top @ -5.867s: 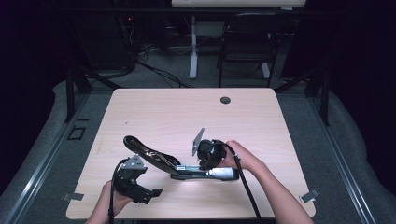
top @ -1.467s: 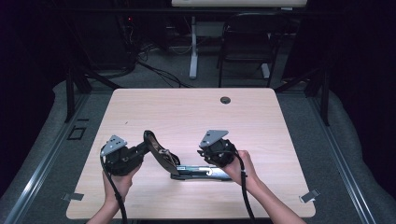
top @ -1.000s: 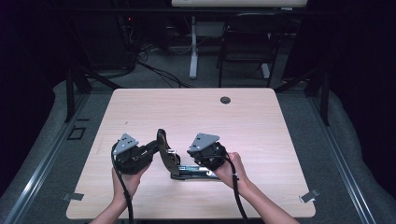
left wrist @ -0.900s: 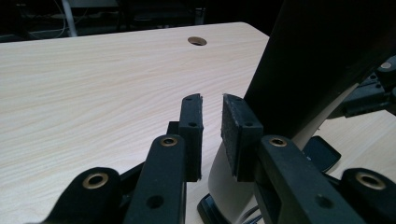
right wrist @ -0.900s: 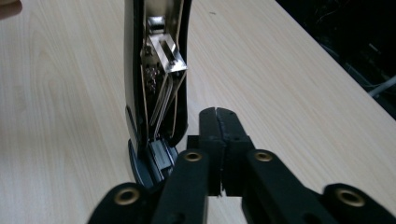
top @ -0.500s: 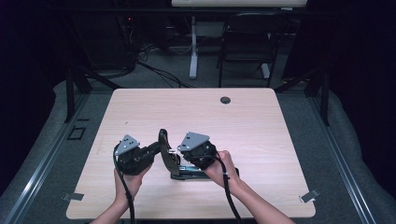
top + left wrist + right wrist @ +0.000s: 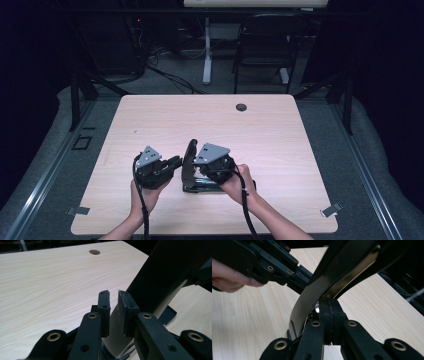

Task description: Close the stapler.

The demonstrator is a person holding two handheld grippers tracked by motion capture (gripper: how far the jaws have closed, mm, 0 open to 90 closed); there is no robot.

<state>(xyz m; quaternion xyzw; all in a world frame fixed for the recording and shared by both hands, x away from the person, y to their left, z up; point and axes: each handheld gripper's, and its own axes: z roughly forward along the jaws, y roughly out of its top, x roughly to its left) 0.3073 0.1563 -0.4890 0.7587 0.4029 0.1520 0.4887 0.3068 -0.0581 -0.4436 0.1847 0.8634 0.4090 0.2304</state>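
A black stapler lies on the table, its base [image 7: 202,188] flat and its long arm [image 7: 189,154] swung up nearly upright. My left gripper [image 7: 177,161] comes from the left and is shut on the arm's edge [image 7: 170,272], with only a narrow gap between its pads [image 7: 103,305]. My left gripper [image 7: 305,277] meets the arm [image 7: 337,267] from the side in the right gripper view. My right gripper [image 7: 201,172] sits just right of the arm, over the base. Its jaws [image 7: 329,302] are pressed together right under the arm, beside a shiny metal bit.
The light wooden table [image 7: 260,135] has a round cable hole [image 7: 242,107] near its far edge. Tape marks [image 7: 332,210] sit at the near corners. A dark chair [image 7: 265,45] and desk legs stand beyond the table.
The stapler's arm has swung from lying low to the left to nearly upright. Over the last second my right gripper has slid left, close against the arm. My left gripper has barely moved.
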